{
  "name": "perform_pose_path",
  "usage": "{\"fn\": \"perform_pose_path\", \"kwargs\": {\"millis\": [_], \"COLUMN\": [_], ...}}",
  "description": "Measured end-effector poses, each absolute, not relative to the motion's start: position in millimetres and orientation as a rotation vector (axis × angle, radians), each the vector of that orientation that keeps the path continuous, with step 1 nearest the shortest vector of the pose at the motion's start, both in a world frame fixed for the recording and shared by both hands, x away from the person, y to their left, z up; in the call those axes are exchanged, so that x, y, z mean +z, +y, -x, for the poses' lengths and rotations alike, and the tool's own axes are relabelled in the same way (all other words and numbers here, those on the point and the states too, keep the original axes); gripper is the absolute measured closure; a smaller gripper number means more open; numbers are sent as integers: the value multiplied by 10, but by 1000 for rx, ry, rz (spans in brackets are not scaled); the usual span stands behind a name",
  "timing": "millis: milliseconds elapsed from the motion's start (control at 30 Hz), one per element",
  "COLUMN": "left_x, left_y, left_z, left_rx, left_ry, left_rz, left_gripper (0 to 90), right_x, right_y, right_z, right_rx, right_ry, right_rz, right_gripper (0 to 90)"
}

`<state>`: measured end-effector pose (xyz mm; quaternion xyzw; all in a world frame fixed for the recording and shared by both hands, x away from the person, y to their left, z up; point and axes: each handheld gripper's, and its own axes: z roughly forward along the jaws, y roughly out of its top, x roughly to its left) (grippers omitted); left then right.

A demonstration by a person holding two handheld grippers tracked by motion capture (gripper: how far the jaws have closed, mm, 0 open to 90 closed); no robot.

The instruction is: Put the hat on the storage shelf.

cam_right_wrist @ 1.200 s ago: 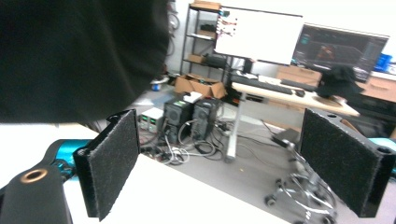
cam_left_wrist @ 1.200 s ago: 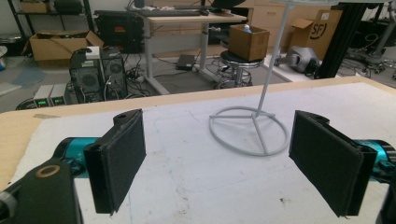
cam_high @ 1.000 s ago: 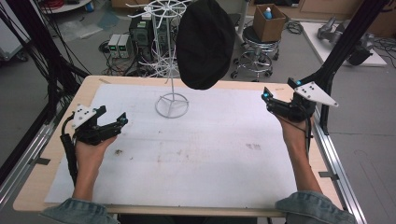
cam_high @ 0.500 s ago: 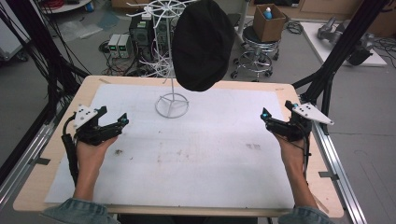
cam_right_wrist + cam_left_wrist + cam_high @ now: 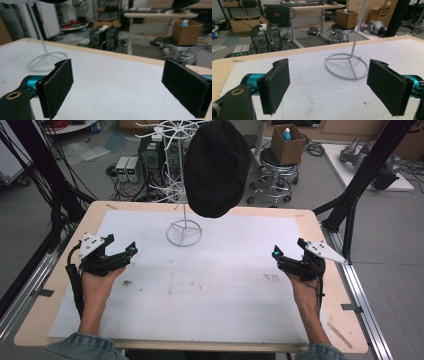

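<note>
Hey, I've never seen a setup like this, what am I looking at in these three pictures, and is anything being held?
A person sits at a table covered by a white sheet, holding a two-jaw tool in each hand: the left hand-held gripper and the right hand-held gripper. One picture comes from a camera overhead. The other two come from cameras riding on each gripper, looking out between its black padded jaws. On the table stands a white wire rack with a black hat hanging on it. Both grippers are open and hold nothing.
</note>
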<state>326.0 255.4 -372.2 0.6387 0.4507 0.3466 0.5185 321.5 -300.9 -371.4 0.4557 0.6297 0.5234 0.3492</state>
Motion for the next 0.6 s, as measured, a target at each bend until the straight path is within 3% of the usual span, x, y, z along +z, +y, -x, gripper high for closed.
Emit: {"fn": "perform_pose_path", "kwargs": {"millis": [267, 600], "left_x": [-3737, -3751], "left_y": [2549, 2543], "left_z": [-3269, -3277], "left_rx": [840, 843], "left_ry": [1084, 1087], "left_rz": [-1548, -1559], "left_gripper": [187, 187], "right_x": [-4037, -4053], "right_y": [-3085, -3051], "right_z": [-3190, -3184], "right_rx": [1331, 1300], "right_ry": [1649, 1673], "right_rz": [-1265, -1230], "right_gripper": [94, 94]}}
